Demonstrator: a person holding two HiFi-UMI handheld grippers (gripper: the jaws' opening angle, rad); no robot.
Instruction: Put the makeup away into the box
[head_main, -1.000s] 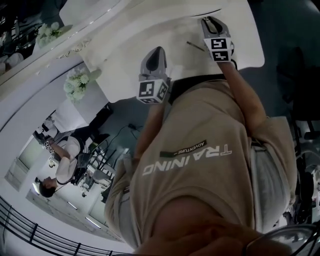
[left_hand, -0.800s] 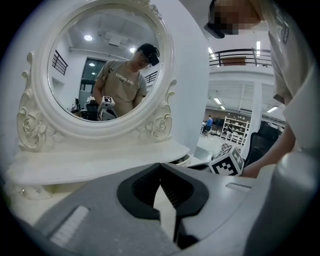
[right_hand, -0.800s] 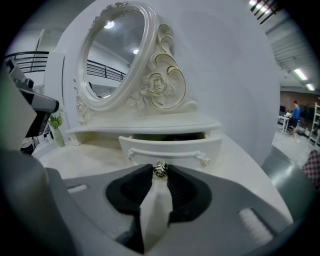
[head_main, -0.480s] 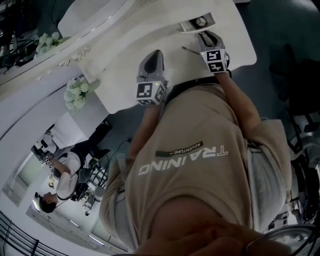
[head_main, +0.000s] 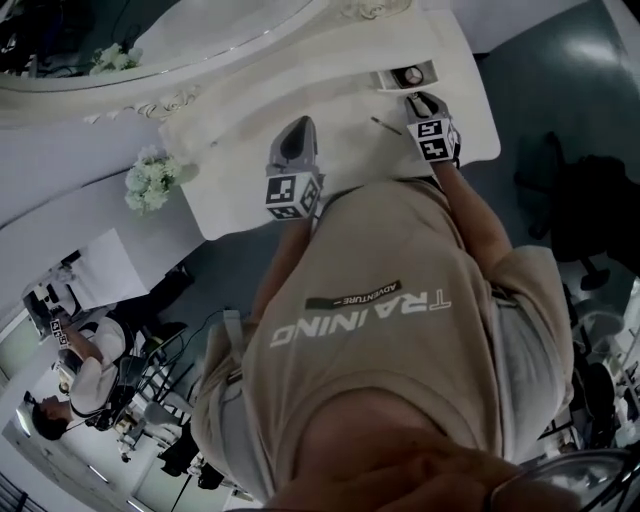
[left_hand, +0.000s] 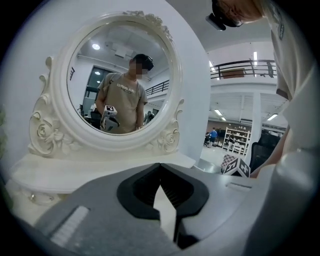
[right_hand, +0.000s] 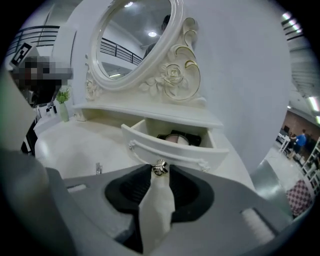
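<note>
White flowers (head_main: 150, 180) stand at the left edge of the table (head_main: 250, 100), left of the oval mirror (left_hand: 115, 80). The left gripper (head_main: 301, 124) hangs over the bare tabletop, its jaws together at the tips with nothing between them. To its right a thin dark stick (head_main: 386, 125) lies on the table, just beside the right gripper (head_main: 424, 100). That gripper's jaws have just been opening and stand slightly apart. The knob (right_hand: 160, 168) of the open drawer (right_hand: 150, 145) sits between their tips. Inside the drawer, toward its right side, lies a round compact (right_hand: 176, 139) in a dark case.
</note>
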